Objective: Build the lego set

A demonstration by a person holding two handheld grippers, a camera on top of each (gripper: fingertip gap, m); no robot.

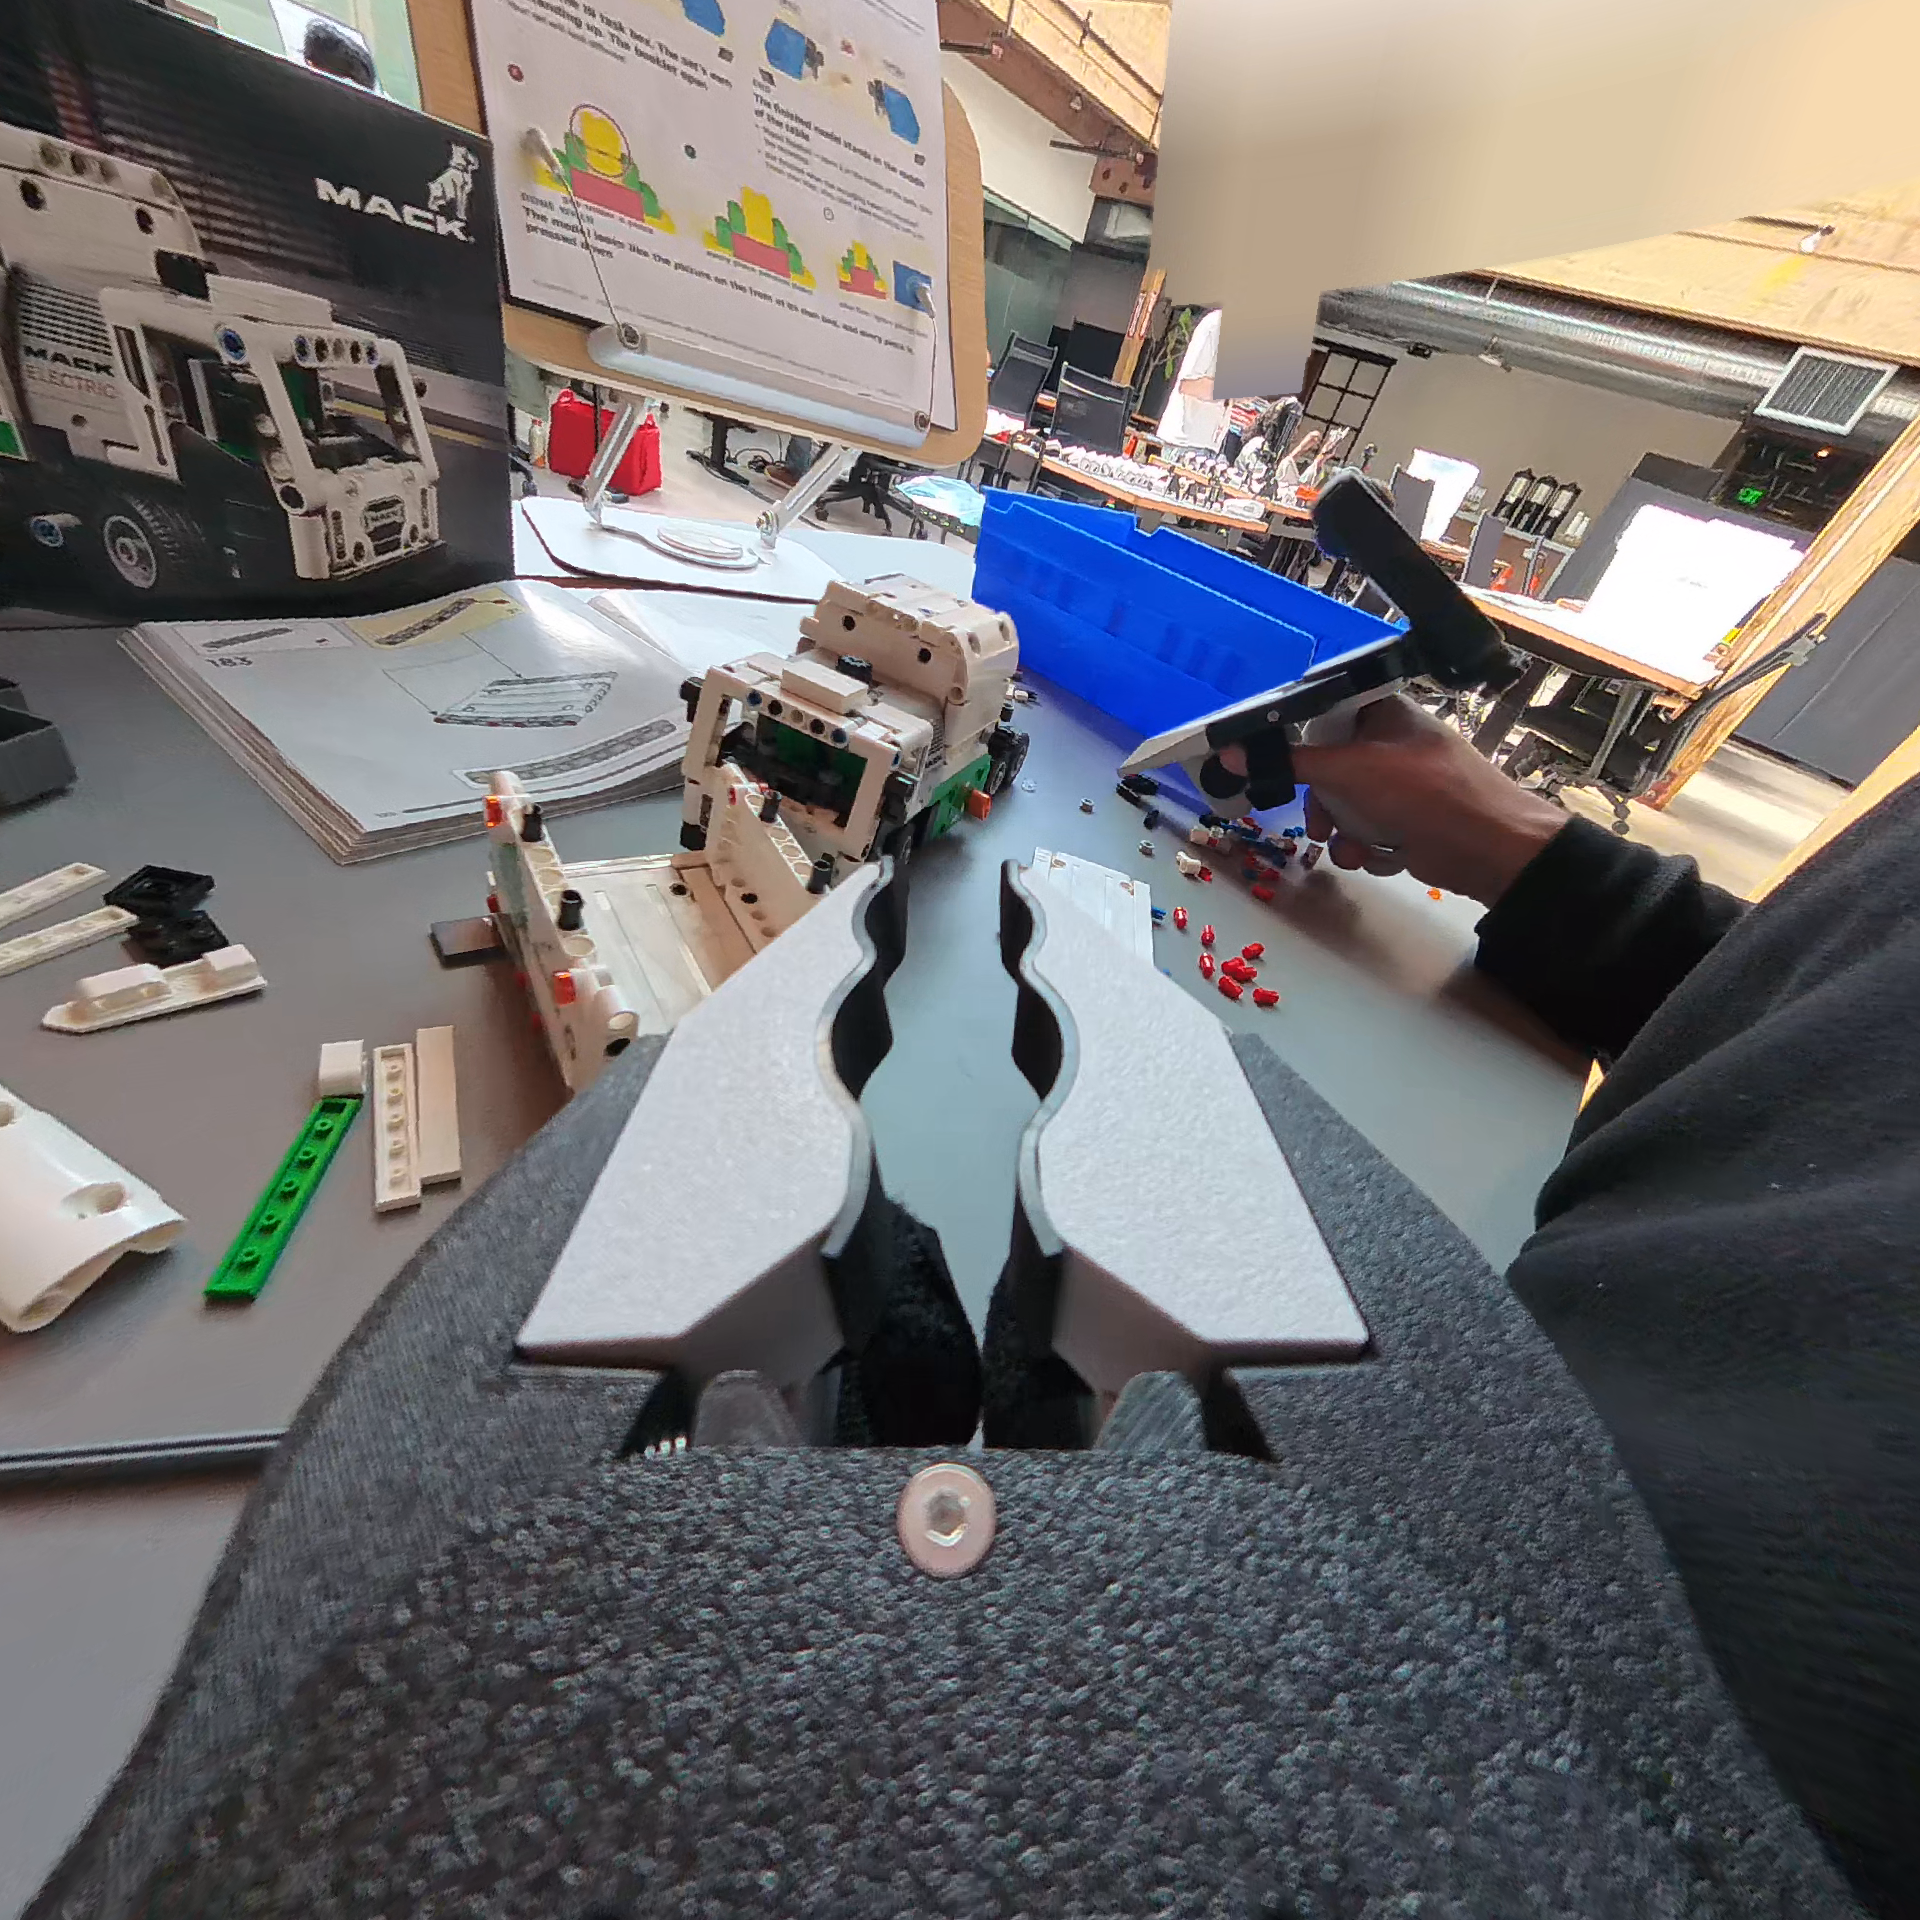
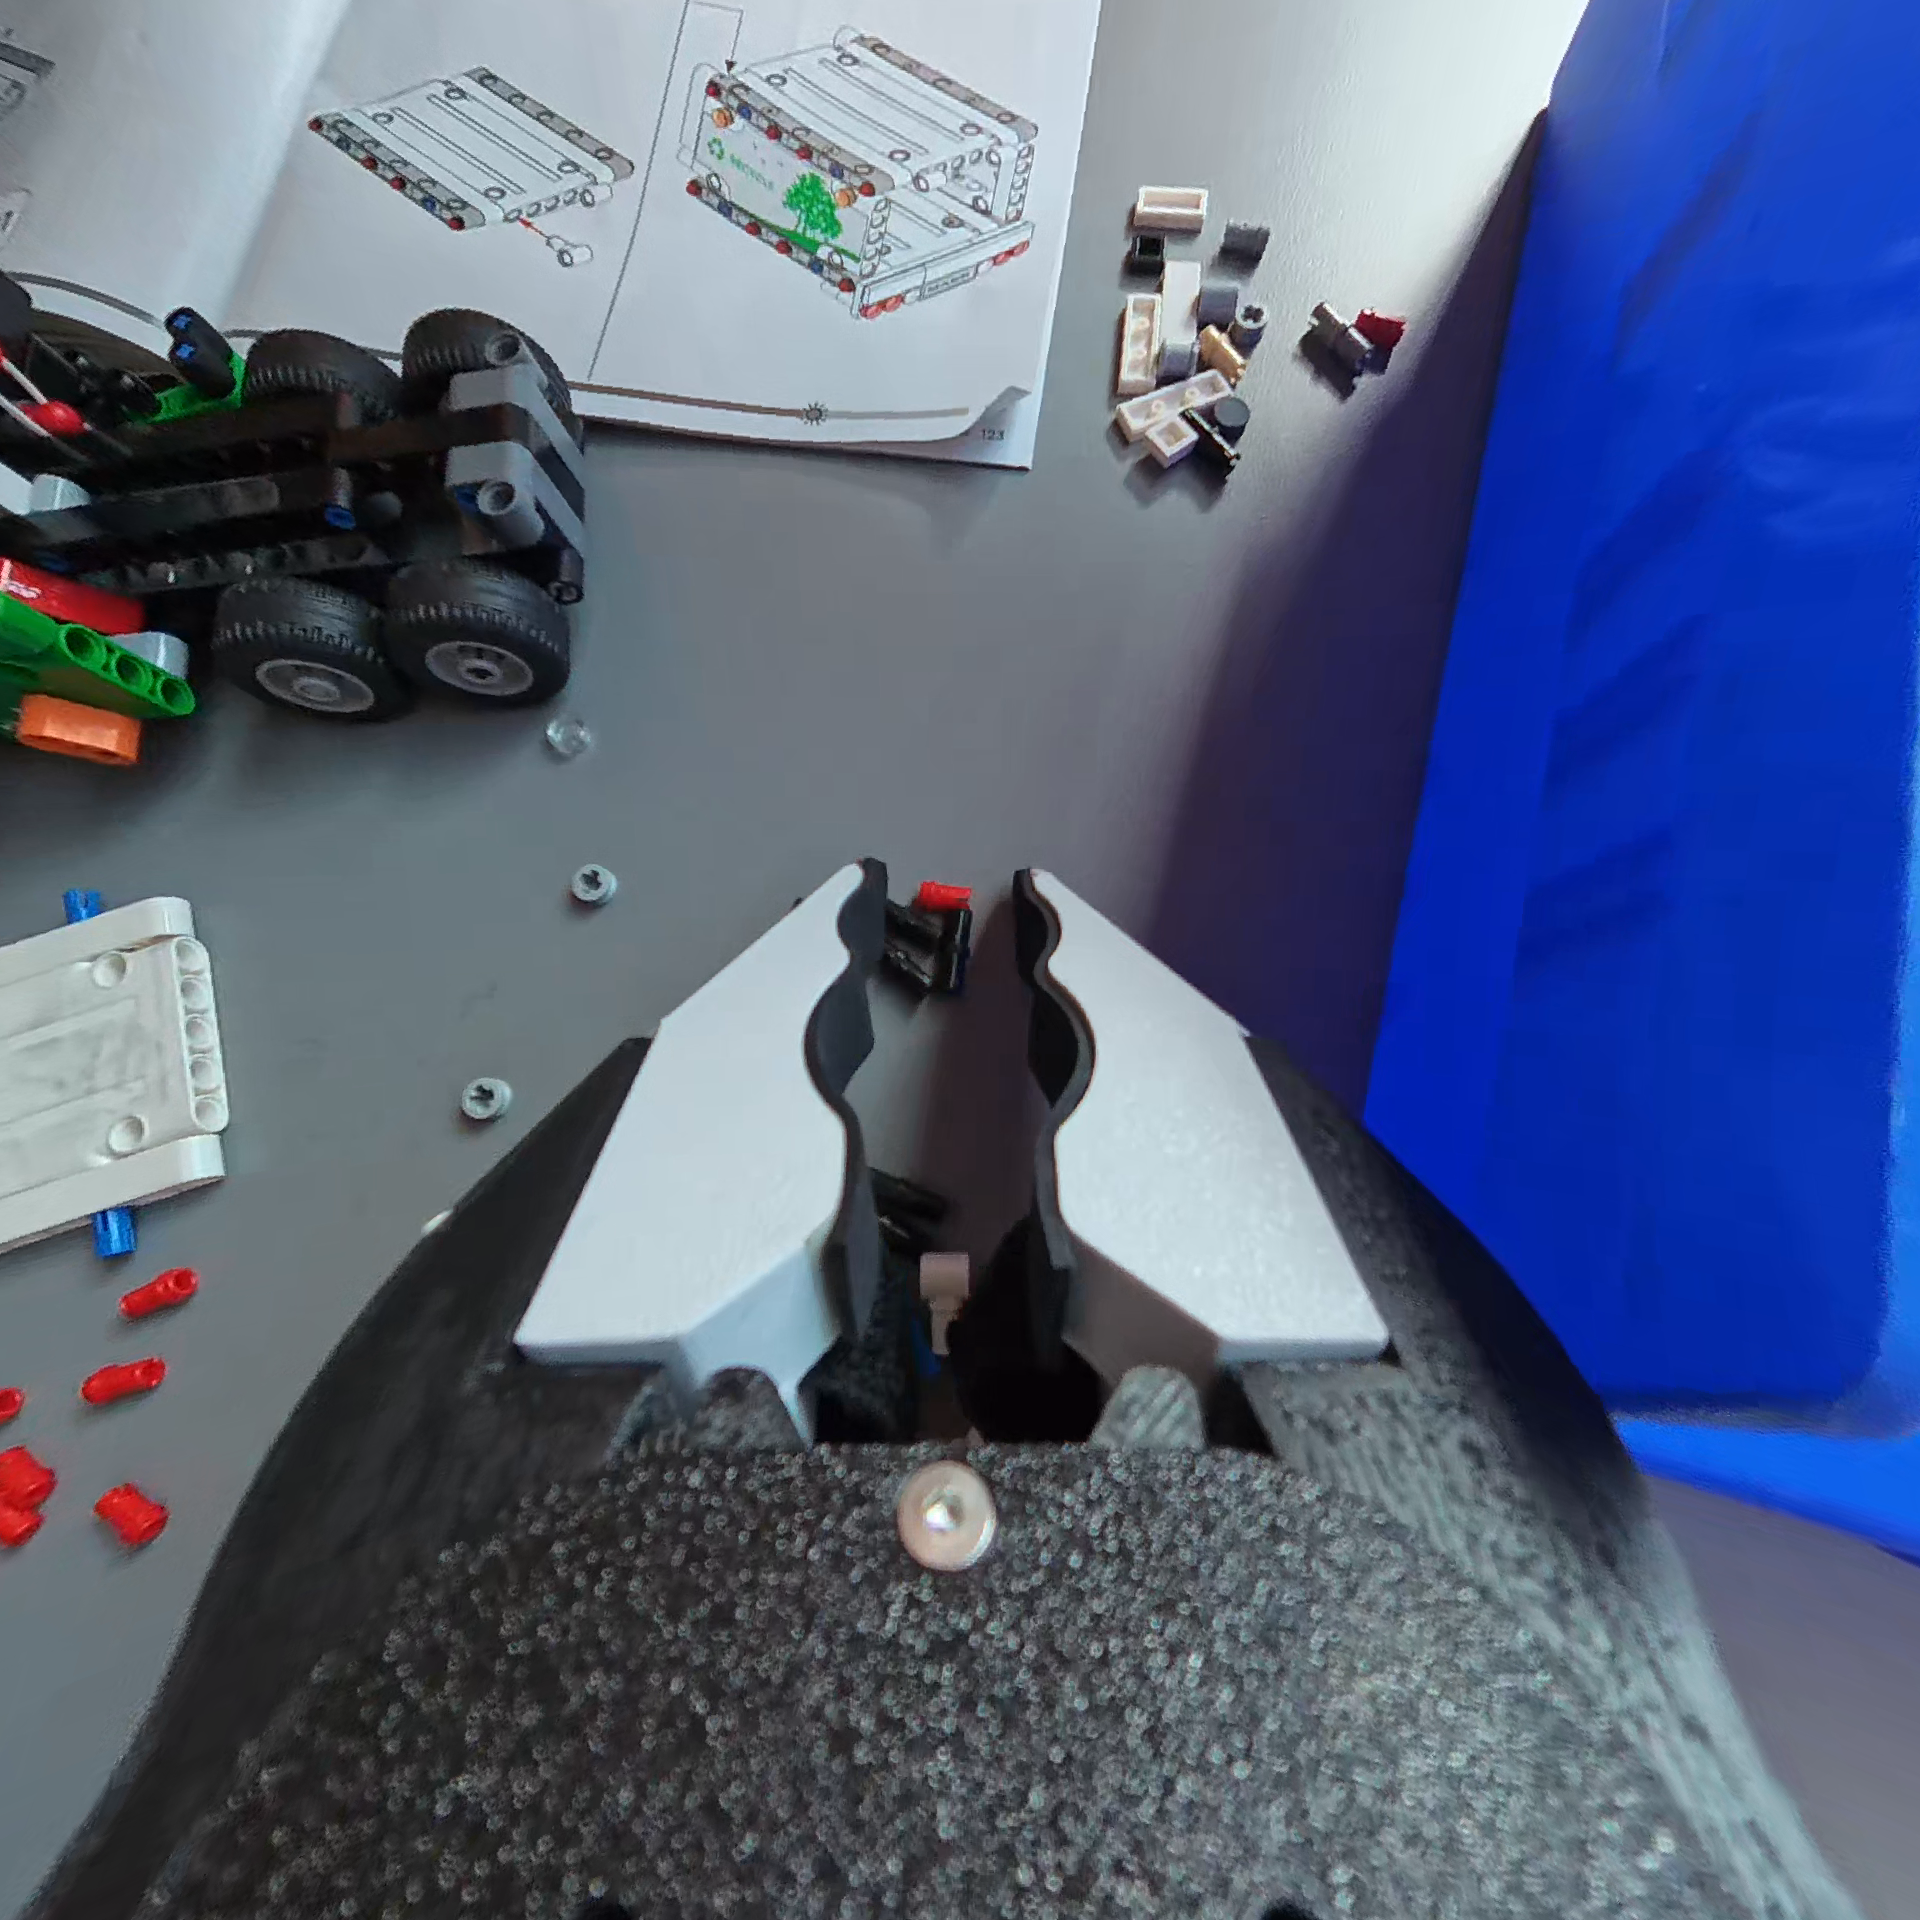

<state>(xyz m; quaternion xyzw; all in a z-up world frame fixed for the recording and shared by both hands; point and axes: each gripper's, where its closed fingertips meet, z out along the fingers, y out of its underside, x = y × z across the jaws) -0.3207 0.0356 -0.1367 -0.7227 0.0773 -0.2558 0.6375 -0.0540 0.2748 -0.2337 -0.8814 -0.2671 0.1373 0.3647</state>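
Fingers of your right gripper (image 2: 940, 914) stand a little apart and point down at the grey table (image 2: 935, 644), with nothing clamped between them. In the gap near the tips lies a small black connector with a red pin (image 2: 928, 932) on the table; whether the left finger touches it cannot be told. Just to the right rises the wall of the blue bin (image 2: 1662, 727). Beyond the tips sits a small heap of white, grey, tan and black pieces (image 2: 1184, 332), and left of that the open instruction booklet (image 2: 727, 208). At the left edge you see the rear of the truck chassis (image 2: 312, 520) with its black wheels, a white panel (image 2: 104, 1060) with blue axles below it, and loose red pins (image 2: 135, 1382).

Your left gripper (image 1: 948, 883) hovers above the table, its fingers parted by a narrow gap and empty. Ahead of its left finger lies the white box-body assembly (image 1: 603, 925), open on top, and behind that stands the white and green truck (image 1: 862, 717). Farther left lie a green plate (image 1: 286, 1195), white plates (image 1: 416, 1112) and black pieces (image 1: 166, 909). Behind them stands the set's box (image 1: 239, 343) and a sheet on a stand (image 1: 727, 187). To the right, a hand (image 1: 1423, 800) holds the right gripper low over scattered red and blue pins (image 1: 1236, 966) beside the bin.
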